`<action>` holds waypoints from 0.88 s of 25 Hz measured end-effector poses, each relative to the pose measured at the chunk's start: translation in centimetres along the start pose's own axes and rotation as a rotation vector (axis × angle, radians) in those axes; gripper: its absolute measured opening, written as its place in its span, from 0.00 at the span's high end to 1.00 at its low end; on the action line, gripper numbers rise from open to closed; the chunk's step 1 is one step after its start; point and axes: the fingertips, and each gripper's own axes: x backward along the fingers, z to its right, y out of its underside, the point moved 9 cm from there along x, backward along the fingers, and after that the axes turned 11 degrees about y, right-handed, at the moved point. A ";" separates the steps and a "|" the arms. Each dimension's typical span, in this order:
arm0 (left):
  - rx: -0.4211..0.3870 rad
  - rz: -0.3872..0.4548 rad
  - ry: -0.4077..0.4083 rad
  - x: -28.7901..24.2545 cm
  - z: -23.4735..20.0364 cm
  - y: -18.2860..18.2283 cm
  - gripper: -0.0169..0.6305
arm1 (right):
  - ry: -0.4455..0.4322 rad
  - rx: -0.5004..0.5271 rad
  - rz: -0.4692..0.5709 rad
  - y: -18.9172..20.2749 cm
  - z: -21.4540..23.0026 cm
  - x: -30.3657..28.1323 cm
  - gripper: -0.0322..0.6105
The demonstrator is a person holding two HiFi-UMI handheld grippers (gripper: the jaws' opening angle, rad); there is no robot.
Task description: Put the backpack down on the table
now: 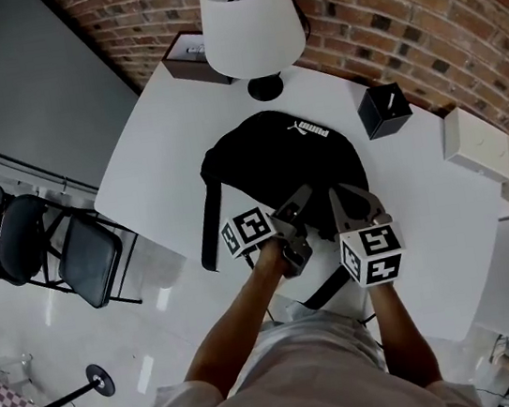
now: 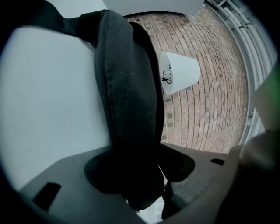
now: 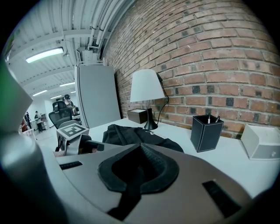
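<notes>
The black backpack [image 1: 277,161] lies flat on the white table [image 1: 156,118], with straps trailing over the near edge. My left gripper [image 1: 292,211] is at its near side. In the left gripper view a padded part of the backpack [image 2: 127,109] runs between the jaws and rests on one of them, with a gap to the other, so the gripper is open. My right gripper [image 1: 350,198] hovers over the backpack's near right edge, jaws spread, nothing between them. In the right gripper view the backpack [image 3: 131,134] lies ahead.
A white-shaded lamp [image 1: 251,23] stands behind the backpack by the brick wall. A black pen holder [image 1: 385,109] and a white box [image 1: 478,143] sit at the right, a brown box [image 1: 190,56] at the back. Black chairs [image 1: 87,256] stand on the left.
</notes>
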 end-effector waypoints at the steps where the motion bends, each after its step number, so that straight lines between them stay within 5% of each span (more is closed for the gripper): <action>1: 0.001 -0.001 -0.001 0.2 0.0 0.1 0.65 | 0.000 -0.001 0.002 0.0 -0.2 0.1 0.95; 22: -0.021 -0.045 -0.023 5.8 2.1 1.3 0.65 | 0.031 -0.024 0.048 0.1 -4.6 4.6 0.95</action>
